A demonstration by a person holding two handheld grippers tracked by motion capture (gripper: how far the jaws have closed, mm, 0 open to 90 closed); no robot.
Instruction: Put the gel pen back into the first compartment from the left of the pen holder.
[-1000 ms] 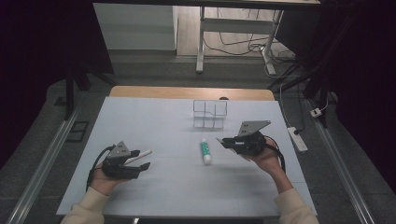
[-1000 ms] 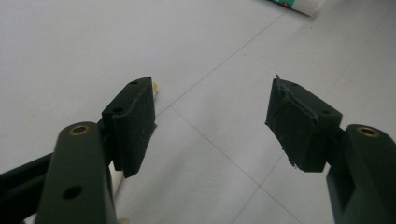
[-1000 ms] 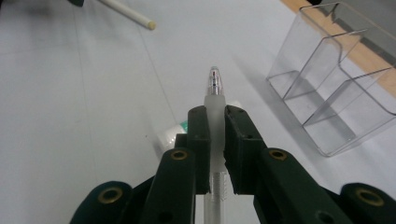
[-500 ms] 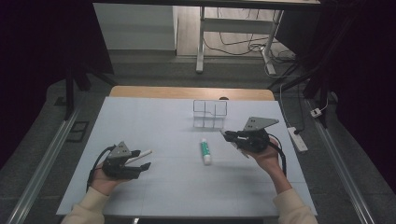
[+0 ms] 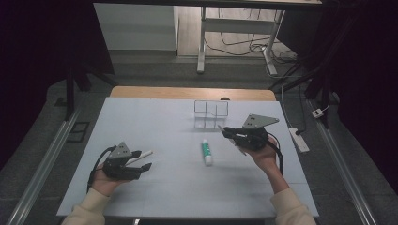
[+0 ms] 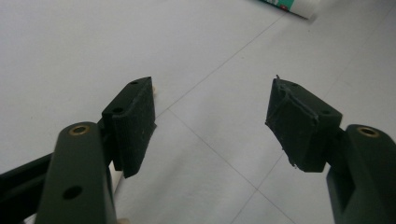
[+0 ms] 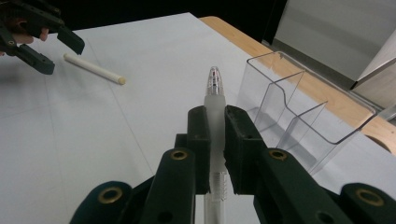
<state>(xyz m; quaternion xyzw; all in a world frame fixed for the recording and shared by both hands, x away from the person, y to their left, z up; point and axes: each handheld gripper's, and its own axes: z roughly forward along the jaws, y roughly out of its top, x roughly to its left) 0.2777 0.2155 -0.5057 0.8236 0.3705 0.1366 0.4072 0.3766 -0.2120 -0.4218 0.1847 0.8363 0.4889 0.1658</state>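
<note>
Covering a wooden table (image 5: 141,92), white sheet (image 5: 155,117); left gripper (image 5: 141,160) agape, right gripper (image 7: 215,122) clamping a pen (image 7: 214,88).

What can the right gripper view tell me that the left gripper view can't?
Right gripper view alone: a clear pen clamped between its jaws, the clear organizer just ahead on the right, and a white stick lying by the other hand-held gripper. Left gripper view alone: its own jaws standing wide apart with nothing between them, and the end of a green and white tube at the top edge. Both share the white table.
</note>
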